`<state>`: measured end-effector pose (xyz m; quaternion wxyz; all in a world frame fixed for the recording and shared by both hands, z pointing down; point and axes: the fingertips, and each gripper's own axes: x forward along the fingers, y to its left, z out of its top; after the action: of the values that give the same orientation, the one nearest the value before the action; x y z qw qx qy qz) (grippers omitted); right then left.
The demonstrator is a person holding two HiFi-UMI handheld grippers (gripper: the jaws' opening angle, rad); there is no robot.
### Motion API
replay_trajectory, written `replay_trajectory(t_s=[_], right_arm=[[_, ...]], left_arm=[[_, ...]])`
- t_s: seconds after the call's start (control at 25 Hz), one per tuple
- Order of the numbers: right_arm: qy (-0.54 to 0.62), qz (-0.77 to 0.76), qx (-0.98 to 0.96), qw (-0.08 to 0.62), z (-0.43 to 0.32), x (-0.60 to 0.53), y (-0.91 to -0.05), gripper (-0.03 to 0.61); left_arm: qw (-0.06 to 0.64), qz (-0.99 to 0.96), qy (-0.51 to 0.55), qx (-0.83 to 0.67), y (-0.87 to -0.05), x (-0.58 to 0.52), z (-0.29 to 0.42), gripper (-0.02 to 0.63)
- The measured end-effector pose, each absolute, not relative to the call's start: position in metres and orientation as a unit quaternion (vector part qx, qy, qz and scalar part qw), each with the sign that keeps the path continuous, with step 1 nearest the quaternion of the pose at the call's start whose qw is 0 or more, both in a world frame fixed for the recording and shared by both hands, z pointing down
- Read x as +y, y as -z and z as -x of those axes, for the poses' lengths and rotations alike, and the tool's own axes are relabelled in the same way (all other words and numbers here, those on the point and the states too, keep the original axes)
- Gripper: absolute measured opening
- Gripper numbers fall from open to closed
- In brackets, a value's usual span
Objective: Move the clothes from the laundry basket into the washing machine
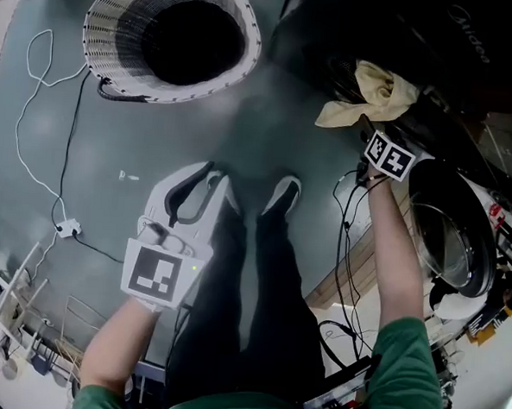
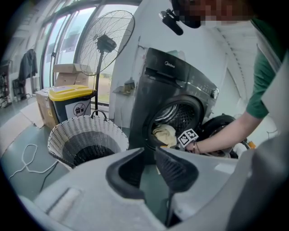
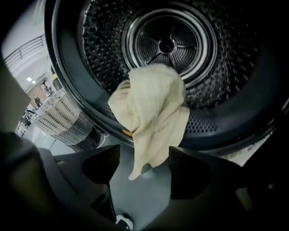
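Cloth [image 3: 151,113] at drum [image 3: 167,45] mouth, tail between spread right fingers [image 3: 192,173]; best nudged deeper. Left fingers [image 2: 176,169] together, empty.

The washing machine [image 1: 456,47] front reads "Midea".

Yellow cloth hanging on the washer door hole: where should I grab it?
Grip the thick bunched part of the cloth, coming from the front, over the washer's rim. Only its thin tail hangs between the right gripper's open jaws.

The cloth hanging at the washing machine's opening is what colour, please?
Pale yellow cloth; clearest in the right gripper view.
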<state>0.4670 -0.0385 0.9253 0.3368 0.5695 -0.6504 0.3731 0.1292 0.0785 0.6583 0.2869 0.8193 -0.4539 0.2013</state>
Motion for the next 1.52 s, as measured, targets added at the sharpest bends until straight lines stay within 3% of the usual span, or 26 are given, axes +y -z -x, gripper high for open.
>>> replay_trajectory(t_s=[0.24,0.28,0.36,0.4,0.48,0.64,0.84,0.92,1.0,1.4,1.52], right_arm=[[-0.411,-0.573,-0.623,0.34,-0.463,-0.045,-0.979,0.317],[-0.409,-0.573,-0.623,0.342,-0.463,-0.049,-0.979,0.283],[-0.4,-0.578,-0.626,0.339,-0.464,-0.059,-0.969,0.067],[-0.395,-0.578,-0.632,0.332,-0.463,-0.063,-0.96,0.02],[-0.384,-0.573,-0.65,0.319,-0.456,-0.069,-0.938,0.015],[-0.323,-0.575,-0.694,0.288,-0.45,-0.1,-0.877,0.015],[-0.265,-0.632,-0.701,0.198,-0.466,-0.158,-0.807,0.037],[-0.275,-0.623,-0.701,0.213,-0.465,-0.157,-0.817,0.187],[-0.295,-0.613,-0.691,0.244,-0.466,-0.14,-0.839,0.248],[-0.35,-0.621,-0.64,0.285,-0.457,-0.049,-0.918,0.255],[-0.4,-0.593,-0.631,0.3,-0.441,-0.028,-0.97,0.292]], left_arm=[[0.28,-0.815,-0.21,-0.462,-0.67,0.081,-0.12,0.071],[0.28,-0.816,-0.215,-0.458,-0.672,0.081,-0.121,0.071],[0.281,-0.817,-0.219,-0.454,-0.673,0.079,-0.126,0.071],[0.281,-0.817,-0.218,-0.454,-0.671,0.078,-0.128,0.071],[0.28,-0.819,-0.213,-0.453,-0.664,0.074,-0.133,0.071],[0.275,-0.827,-0.2,-0.448,-0.649,0.064,-0.148,0.071],[0.277,-0.826,-0.194,-0.452,-0.639,0.057,-0.151,0.071],[0.278,-0.823,-0.195,-0.455,-0.639,0.059,-0.148,0.071],[0.282,-0.821,-0.199,-0.455,-0.642,0.063,-0.144,0.071],[0.291,-0.817,-0.203,-0.455,-0.658,0.073,-0.134,0.071],[0.289,-0.817,-0.206,-0.454,-0.668,0.078,-0.127,0.071]])
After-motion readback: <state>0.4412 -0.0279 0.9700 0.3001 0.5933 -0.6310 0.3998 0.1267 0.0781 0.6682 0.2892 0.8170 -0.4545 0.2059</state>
